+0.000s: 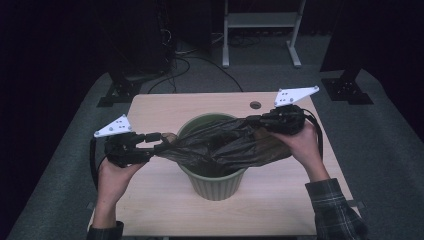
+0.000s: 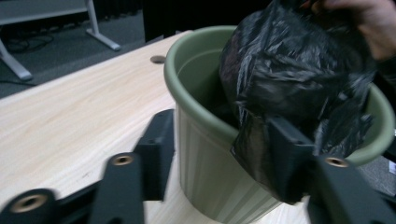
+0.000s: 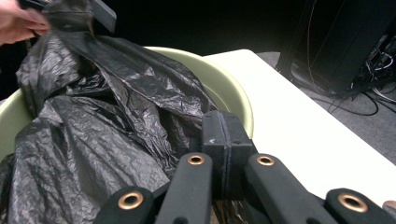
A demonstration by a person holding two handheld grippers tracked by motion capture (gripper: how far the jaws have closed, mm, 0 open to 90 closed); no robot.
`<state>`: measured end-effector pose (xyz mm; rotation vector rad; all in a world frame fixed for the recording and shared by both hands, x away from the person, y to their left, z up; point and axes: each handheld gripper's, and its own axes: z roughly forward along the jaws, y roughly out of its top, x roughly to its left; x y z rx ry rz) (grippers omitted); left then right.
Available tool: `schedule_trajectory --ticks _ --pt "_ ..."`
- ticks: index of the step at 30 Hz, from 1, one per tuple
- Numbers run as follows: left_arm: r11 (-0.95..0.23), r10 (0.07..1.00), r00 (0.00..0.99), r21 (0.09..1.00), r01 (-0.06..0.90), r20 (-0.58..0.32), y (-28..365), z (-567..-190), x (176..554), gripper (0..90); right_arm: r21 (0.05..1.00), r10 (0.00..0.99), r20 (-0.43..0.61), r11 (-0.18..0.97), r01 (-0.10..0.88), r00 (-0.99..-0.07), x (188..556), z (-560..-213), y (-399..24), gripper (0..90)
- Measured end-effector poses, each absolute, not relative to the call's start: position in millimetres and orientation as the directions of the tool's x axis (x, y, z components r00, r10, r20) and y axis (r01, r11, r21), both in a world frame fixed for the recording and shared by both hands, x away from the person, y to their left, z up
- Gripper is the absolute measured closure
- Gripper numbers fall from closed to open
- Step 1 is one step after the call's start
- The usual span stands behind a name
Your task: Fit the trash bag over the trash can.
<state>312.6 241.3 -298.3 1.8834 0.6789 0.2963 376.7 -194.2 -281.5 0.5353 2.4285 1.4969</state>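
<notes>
A green ribbed bin (image 1: pixel 215 185) stands in the middle of the wooden table, and a black plastic bag (image 1: pixel 220 145) is pulled across its mouth between my two grippers. My left gripper (image 1: pixel 159 137) is at the bin's left rim. In the left gripper view its jaws stand apart (image 2: pixel 219 135) astride the bin's rim (image 2: pixel 196 51), with the bag (image 2: pixel 289 60) draped over one jaw. My right gripper (image 1: pixel 252 120) is at the right rim, shut (image 3: pixel 224 130), with the bag (image 3: pixel 93 140) bunched against and under its jaws, so it appears pinched there.
The table (image 1: pixel 160 205) has a round cable hole (image 1: pixel 255 105) behind the bin. A white frame stand (image 1: pixel 260 20) and black stand feet (image 1: pixel 117 92) sit on the grey floor beyond, with cables (image 1: pixel 185 65) trailing there.
</notes>
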Motion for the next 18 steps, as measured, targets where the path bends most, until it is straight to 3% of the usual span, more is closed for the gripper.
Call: schedule_trajectory --ticks 6,12,18 --pt "-0.285 0.565 0.823 0.922 0.260 -0.058 240 -271 308 36.3 0.893 0.406 0.011 0.408 0.192 -0.914 382 -281 -182 89.7" --pt "-0.290 0.552 0.834 0.935 0.203 -0.010 232 -243 306 33.7 0.875 0.396 0.004 0.443 0.195 -0.918 386 -281 -163 89.7" --pt "-0.331 0.520 0.854 0.923 0.195 0.006 205 -241 317 32.7 0.882 0.367 0.034 0.426 0.201 -0.930 388 -281 -148 89.7"
